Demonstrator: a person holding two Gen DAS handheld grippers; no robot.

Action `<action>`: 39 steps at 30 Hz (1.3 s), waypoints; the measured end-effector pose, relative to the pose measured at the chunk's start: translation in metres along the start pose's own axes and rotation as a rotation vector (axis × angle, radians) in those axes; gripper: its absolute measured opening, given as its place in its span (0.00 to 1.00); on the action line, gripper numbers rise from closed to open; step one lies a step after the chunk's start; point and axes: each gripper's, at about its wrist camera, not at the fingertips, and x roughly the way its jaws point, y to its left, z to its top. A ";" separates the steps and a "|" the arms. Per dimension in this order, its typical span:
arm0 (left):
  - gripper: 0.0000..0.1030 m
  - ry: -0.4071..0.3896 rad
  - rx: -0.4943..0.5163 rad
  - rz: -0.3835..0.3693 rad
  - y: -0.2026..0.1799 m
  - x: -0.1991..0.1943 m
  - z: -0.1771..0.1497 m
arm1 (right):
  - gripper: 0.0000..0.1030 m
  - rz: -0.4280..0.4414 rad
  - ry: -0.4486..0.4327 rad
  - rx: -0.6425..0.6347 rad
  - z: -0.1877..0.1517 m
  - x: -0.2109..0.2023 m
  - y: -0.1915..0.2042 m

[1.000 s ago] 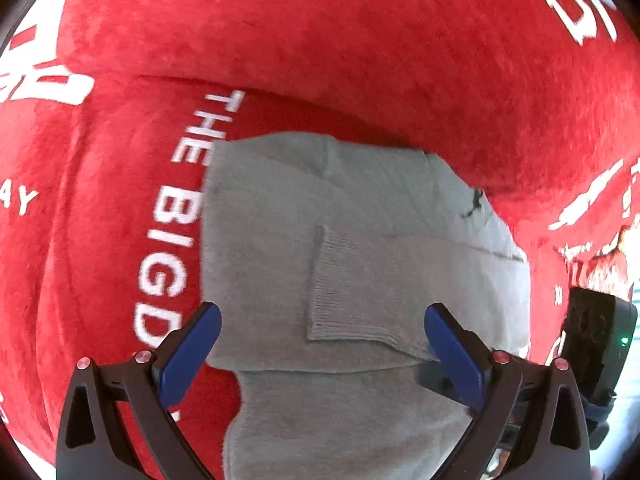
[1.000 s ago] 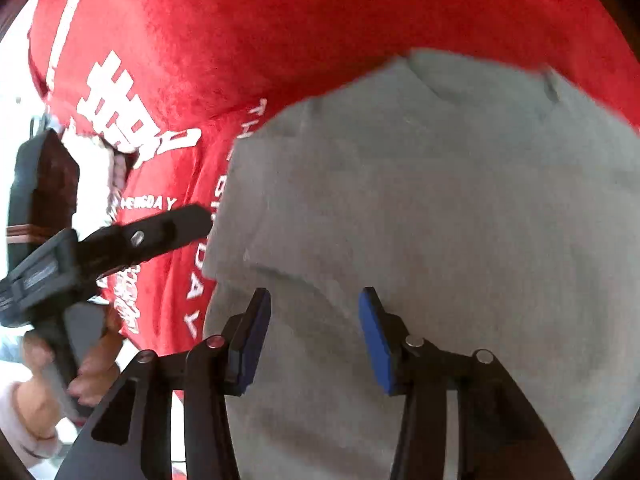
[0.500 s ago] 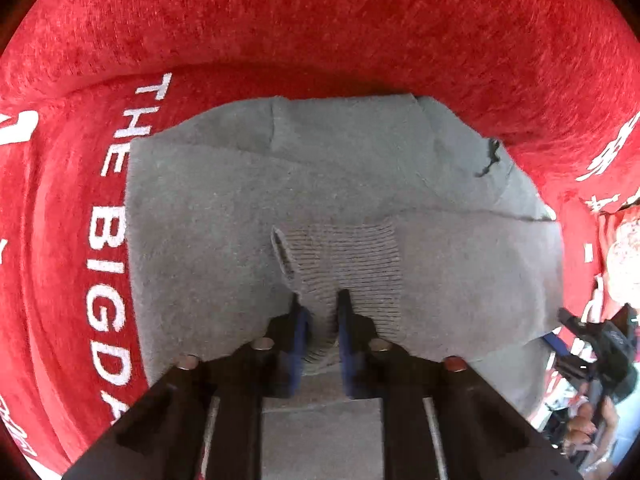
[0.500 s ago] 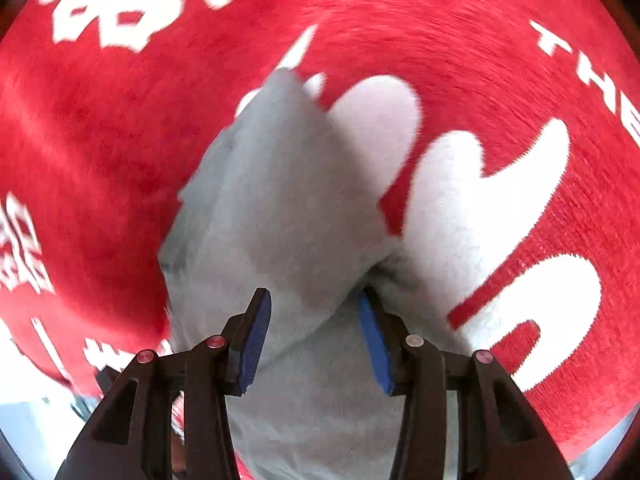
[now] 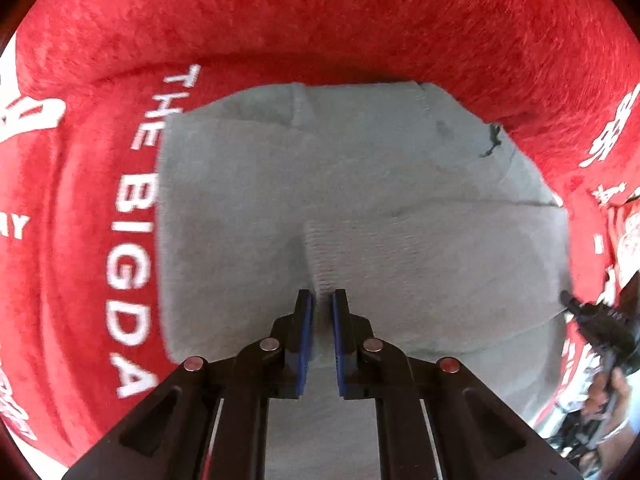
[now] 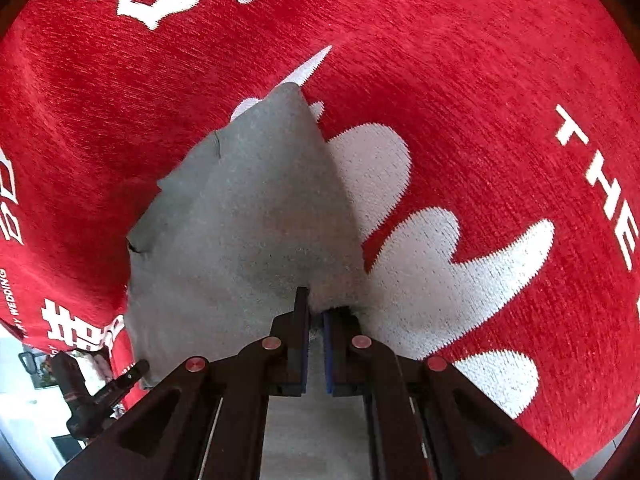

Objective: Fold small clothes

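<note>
A small grey knit garment (image 5: 360,184) lies on a red cloth with white lettering (image 5: 320,20). My left gripper (image 5: 322,300) is shut on the garment's ribbed sleeve cuff (image 5: 324,252), which lies over the body of the garment. In the right wrist view the same grey garment (image 6: 248,216) rises to a point on the red cloth (image 6: 480,60). My right gripper (image 6: 315,308) is shut on the near edge of the garment. The right gripper also shows at the right edge of the left wrist view (image 5: 600,328).
The red cloth has raised folds behind the garment and large white letters and shapes (image 6: 440,248). The left gripper's handle and a hand show at the lower left of the right wrist view (image 6: 88,392). A bright room lies beyond the cloth's edge.
Both grippers went from open to shut. The left closed on the ribbed cuff. The right moved to the garment's edge and closed on it.
</note>
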 end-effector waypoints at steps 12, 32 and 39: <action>0.11 -0.059 0.035 0.078 -0.009 -0.029 0.003 | 0.46 -0.043 -0.058 -0.150 0.015 -0.055 0.008; 0.11 -0.028 0.098 0.153 -0.064 0.020 0.014 | 0.08 -0.200 0.003 -0.303 0.063 -0.007 0.008; 0.11 -0.021 0.081 0.184 -0.051 0.003 0.009 | 0.09 -0.279 0.003 -0.315 0.047 -0.037 0.018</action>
